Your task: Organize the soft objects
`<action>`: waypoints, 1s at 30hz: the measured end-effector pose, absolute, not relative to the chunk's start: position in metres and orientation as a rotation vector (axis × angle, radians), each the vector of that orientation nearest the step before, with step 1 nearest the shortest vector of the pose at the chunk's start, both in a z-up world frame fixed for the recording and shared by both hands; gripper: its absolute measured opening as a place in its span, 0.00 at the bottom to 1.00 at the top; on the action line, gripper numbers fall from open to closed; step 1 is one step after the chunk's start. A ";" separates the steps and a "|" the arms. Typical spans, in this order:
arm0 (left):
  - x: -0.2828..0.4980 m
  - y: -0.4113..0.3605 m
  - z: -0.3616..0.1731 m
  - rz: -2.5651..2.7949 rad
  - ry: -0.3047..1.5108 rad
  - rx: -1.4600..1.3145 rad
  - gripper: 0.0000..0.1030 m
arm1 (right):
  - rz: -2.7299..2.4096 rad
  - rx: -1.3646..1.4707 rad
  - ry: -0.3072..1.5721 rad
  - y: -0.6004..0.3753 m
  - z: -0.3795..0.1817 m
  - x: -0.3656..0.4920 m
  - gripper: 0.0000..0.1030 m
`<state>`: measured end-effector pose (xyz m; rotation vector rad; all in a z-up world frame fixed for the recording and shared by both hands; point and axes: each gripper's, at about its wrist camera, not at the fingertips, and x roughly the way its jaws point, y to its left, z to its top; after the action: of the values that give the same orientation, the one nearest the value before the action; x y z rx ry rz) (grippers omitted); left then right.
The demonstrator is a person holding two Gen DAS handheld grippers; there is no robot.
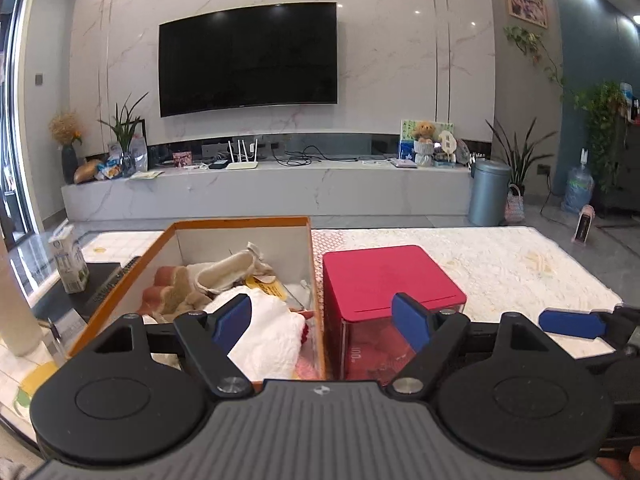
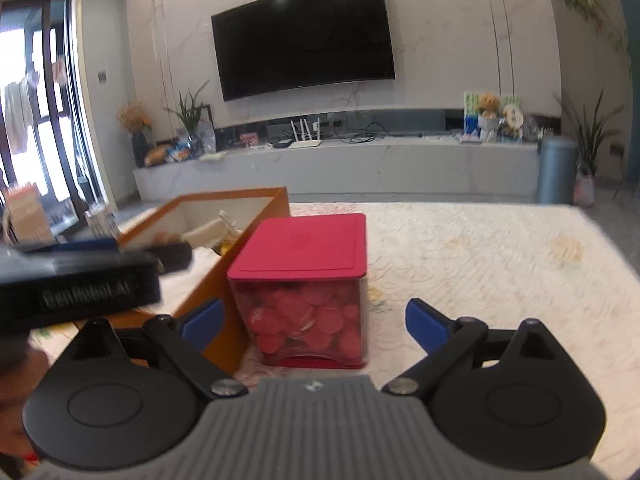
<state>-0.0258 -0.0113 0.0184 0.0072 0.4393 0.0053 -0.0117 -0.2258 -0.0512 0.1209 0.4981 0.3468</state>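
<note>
Both hand-held grippers hang spread and empty: the left hand-held gripper (image 1: pixel 322 318) over the orange box (image 1: pixel 200 226) at the surface's left edge, where the white cloth (image 1: pixel 272 336) lies; the right hand-held gripper (image 2: pixel 314 326) faces the red-lidded container (image 2: pixel 304 284). Best to pinch a thick fold of cloth, clear of the box wall.

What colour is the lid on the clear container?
Red lid, clearest in the left wrist view.

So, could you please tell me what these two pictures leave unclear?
- Bottom of the orange box: left wrist view, buried under white cloth and other soft things.
- Box contents: right wrist view, blocked by the left tongs.
- Red tub's label: blurred in both views.
</note>
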 end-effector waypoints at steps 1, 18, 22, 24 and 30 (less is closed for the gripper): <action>-0.026 -0.012 0.018 -0.001 0.439 0.002 0.91 | 0.347 0.123 0.500 -0.227 -0.052 -0.011 0.94; -0.031 -0.020 0.016 0.021 0.422 0.038 0.91 | 0.297 0.031 0.451 -0.223 -0.053 -0.018 0.94; -0.032 -0.021 0.016 0.015 0.425 0.030 0.91 | 0.303 0.045 0.457 -0.225 -0.053 -0.018 0.94; -0.032 -0.021 0.017 0.016 0.428 0.025 0.91 | 0.306 0.053 0.455 -0.227 -0.054 -0.018 0.94; -0.031 -0.019 0.017 0.020 0.442 0.026 0.91 | 0.307 0.052 0.458 -0.227 -0.055 -0.017 0.94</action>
<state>-0.0311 -0.0194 0.0167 0.0262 0.4417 0.0198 -0.0170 -0.2268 -0.0553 0.0521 0.4583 0.3066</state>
